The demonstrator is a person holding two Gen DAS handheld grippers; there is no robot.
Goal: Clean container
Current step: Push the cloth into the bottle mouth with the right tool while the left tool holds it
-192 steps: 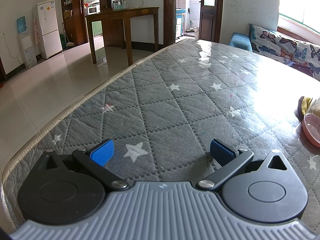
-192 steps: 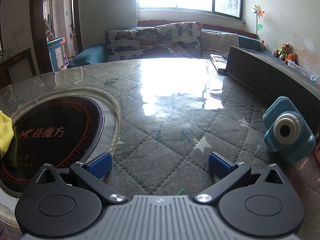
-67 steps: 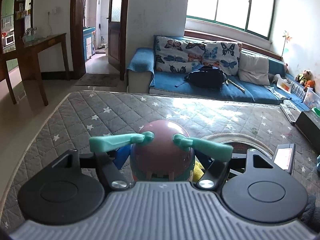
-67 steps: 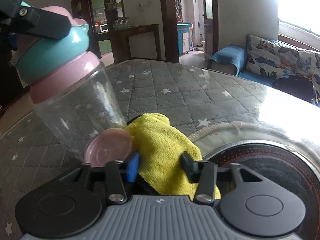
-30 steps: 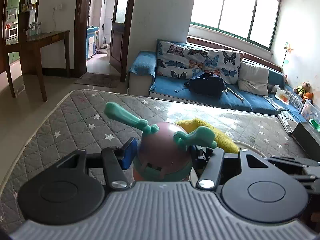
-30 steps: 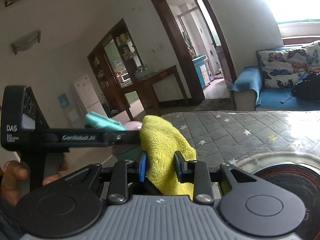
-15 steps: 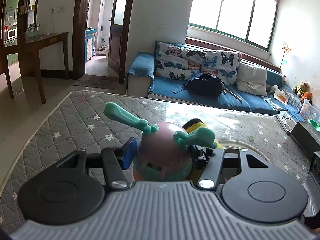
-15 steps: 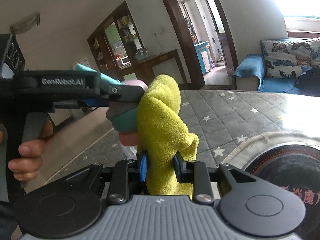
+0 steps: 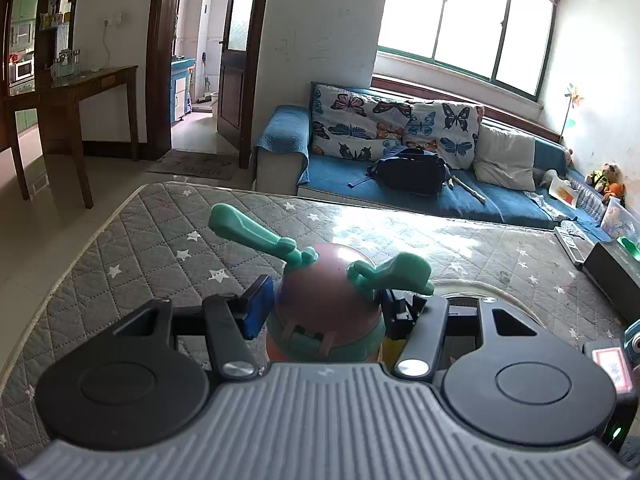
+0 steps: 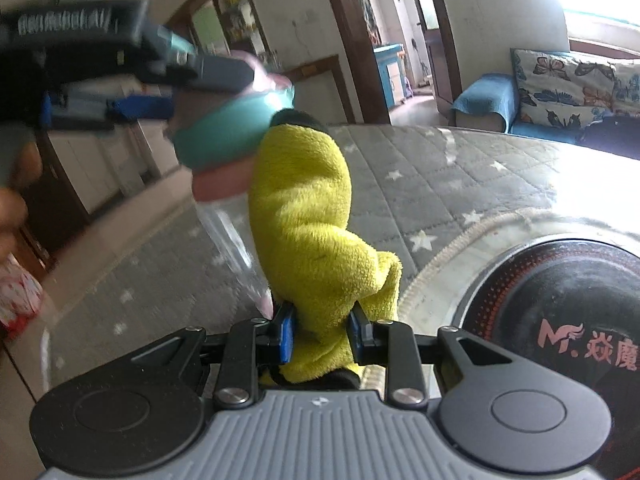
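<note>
My left gripper (image 9: 322, 314) is shut on the lid of a child's bottle (image 9: 326, 300), a pink dome with teal handles and a teal ring. In the right wrist view the same bottle (image 10: 236, 132) hangs tilted, its clear body reaching down toward my right gripper (image 10: 322, 334). That gripper is shut on a yellow cloth (image 10: 308, 216), which stands upright and lies against the bottle's right side, from the teal ring down along the clear body. A sliver of the yellow cloth (image 9: 390, 350) shows behind the bottle in the left wrist view.
A grey quilted star cover (image 9: 160, 240) spreads over the table. A round black induction hob (image 10: 560, 300) sits to the right. A blue toy camera (image 9: 632, 346) and a dark box (image 9: 612, 270) lie at the right edge. A person's hand (image 10: 16, 184) holds the left gripper.
My right gripper has dropped lower with the cloth, sliding it down the bottle's side. In the left wrist view the cloth sank from above the lid to behind it. The bottle stayed put.
</note>
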